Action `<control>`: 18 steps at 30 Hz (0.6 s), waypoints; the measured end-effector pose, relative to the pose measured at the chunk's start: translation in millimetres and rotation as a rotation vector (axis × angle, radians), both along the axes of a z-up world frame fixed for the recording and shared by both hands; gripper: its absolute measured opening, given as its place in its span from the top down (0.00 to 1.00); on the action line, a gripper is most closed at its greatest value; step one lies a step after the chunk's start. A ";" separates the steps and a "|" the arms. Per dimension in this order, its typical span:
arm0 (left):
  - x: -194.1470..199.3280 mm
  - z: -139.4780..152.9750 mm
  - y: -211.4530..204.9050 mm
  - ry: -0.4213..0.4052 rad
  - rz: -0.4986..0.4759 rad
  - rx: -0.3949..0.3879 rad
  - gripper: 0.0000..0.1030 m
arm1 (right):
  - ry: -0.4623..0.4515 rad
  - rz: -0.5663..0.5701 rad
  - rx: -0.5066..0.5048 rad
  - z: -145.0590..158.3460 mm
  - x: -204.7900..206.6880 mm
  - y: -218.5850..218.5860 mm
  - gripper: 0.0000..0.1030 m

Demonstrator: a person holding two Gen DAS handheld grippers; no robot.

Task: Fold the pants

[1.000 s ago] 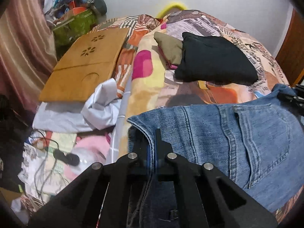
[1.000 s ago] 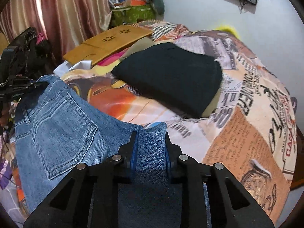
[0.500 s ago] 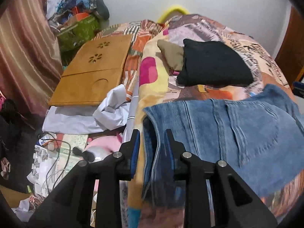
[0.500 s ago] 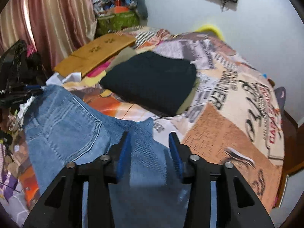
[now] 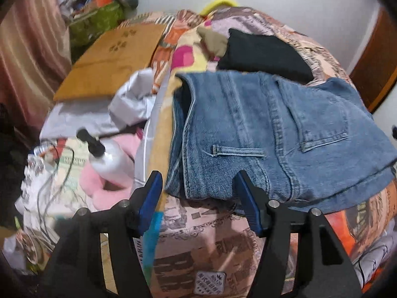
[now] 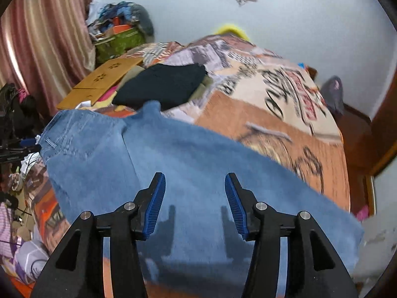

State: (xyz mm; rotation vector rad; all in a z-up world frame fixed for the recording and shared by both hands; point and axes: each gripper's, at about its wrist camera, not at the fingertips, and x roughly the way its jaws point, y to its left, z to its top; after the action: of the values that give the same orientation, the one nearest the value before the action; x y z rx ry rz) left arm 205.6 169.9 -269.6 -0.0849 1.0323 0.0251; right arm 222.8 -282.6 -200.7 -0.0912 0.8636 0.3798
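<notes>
Blue denim jeans (image 5: 268,134) lie folded on the printed bedspread (image 5: 213,243), waistband and back pocket facing the left wrist view. My left gripper (image 5: 197,193) hovers just short of the waistband edge, jaws opening, nothing pressed between the blue pads. In the right wrist view the same jeans (image 6: 198,164) spread flat under my right gripper (image 6: 194,193), whose jaws are opening too, held above the cloth with their shadow falling on it. Neither gripper holds the denim.
Folded black garment (image 5: 263,52) and an olive one lie further up the bed. A wooden lap desk (image 5: 111,59), crumpled white cloth (image 5: 129,99), a white pump bottle (image 5: 109,159) and cables sit left of the bed. Curtain (image 6: 42,42) left; wooden door frame (image 6: 382,154) right.
Both grippers let go of the jeans and opened wide. They pulled back toward the near edge, and the jeans now lie flat on the bed.
</notes>
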 end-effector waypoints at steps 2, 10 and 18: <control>-0.1 -5.4 -3.6 -0.013 0.018 -0.019 0.58 | 0.018 -0.014 0.006 -6.4 -9.6 -5.7 0.54; -10.0 -2.2 -30.9 -0.051 0.004 0.176 0.79 | 0.076 -0.019 -0.041 -38.8 -27.2 -6.9 0.53; -15.8 -2.3 -15.3 -0.013 -0.014 0.214 0.78 | 0.078 -0.037 0.011 -40.9 -36.5 -16.5 0.53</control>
State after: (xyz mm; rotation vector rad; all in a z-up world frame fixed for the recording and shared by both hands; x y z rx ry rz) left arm 189.9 154.5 -271.9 0.1169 1.0117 0.1224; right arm 186.3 -299.1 -241.5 -0.0510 0.9387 0.3553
